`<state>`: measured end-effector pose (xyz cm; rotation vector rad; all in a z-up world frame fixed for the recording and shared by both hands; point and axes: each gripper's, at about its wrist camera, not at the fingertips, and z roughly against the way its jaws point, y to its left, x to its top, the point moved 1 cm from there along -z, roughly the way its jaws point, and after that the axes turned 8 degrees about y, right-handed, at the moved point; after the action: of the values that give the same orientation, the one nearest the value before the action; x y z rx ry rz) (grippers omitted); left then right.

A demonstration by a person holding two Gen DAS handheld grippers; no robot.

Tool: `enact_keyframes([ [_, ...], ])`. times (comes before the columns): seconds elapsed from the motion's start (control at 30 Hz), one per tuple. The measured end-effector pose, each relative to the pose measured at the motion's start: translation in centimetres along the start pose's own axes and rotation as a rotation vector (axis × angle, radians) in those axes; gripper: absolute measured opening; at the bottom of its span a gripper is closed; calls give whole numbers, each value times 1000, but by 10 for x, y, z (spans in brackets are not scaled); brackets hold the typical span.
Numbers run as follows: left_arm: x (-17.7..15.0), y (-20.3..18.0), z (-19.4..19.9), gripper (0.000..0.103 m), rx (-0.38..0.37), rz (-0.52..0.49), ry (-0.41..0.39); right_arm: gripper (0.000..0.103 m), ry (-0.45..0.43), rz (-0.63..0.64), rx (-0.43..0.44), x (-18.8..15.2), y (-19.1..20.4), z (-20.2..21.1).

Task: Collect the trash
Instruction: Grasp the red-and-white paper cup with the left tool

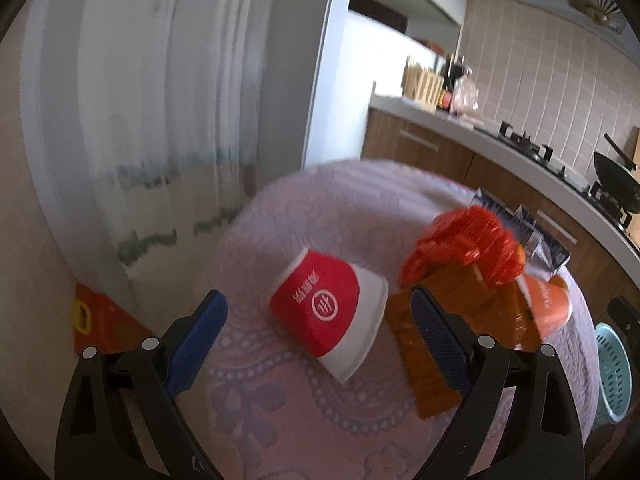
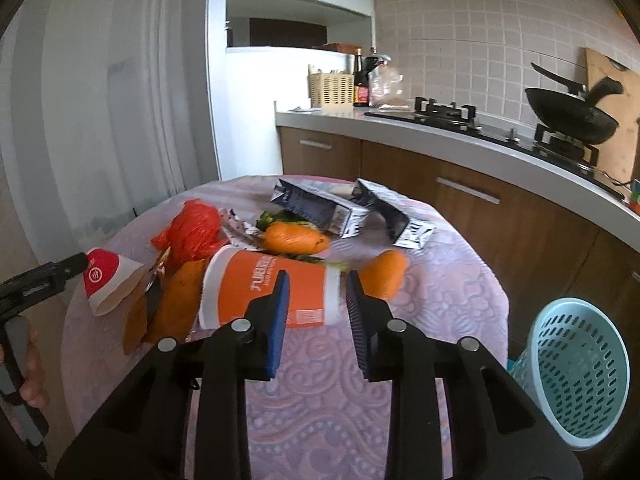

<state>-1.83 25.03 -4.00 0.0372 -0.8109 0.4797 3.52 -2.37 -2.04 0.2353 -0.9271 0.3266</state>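
A red and white paper cup [image 1: 324, 312] lies on its side on the lilac tablecloth [image 1: 280, 412]. My left gripper [image 1: 318, 298] is open, with its blue pads on either side of the cup and clear of it. An orange paper cup [image 2: 260, 292] lies on its side just beyond my right gripper [image 2: 318, 280]. That gripper's jaws stand narrowly apart and open, with the cup's white end showing in the gap untouched. A crumpled red plastic bag [image 2: 192, 232], a brown wrapper [image 2: 176, 304], two carrots [image 2: 294, 238] and two flattened cartons [image 2: 316, 208] lie around them.
A light blue perforated basket [image 2: 576, 368] stands on the floor right of the round table. Behind runs a kitchen counter [image 2: 440, 136] with a hob and a black wok [image 2: 568, 112]. A white curtain hangs at the left. The left gripper [image 2: 44, 276] and a hand [image 2: 32, 376] show at the left edge.
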Motion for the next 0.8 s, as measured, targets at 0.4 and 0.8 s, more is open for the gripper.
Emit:
enact_keyframes([
  [0.4, 9, 15, -54, 86, -83, 46, 160, 26, 60, 30, -1, 2, 15, -26],
  [0.8, 10, -3, -49, 55, -86, 11, 112, 26, 90, 50, 88, 7, 27, -39],
])
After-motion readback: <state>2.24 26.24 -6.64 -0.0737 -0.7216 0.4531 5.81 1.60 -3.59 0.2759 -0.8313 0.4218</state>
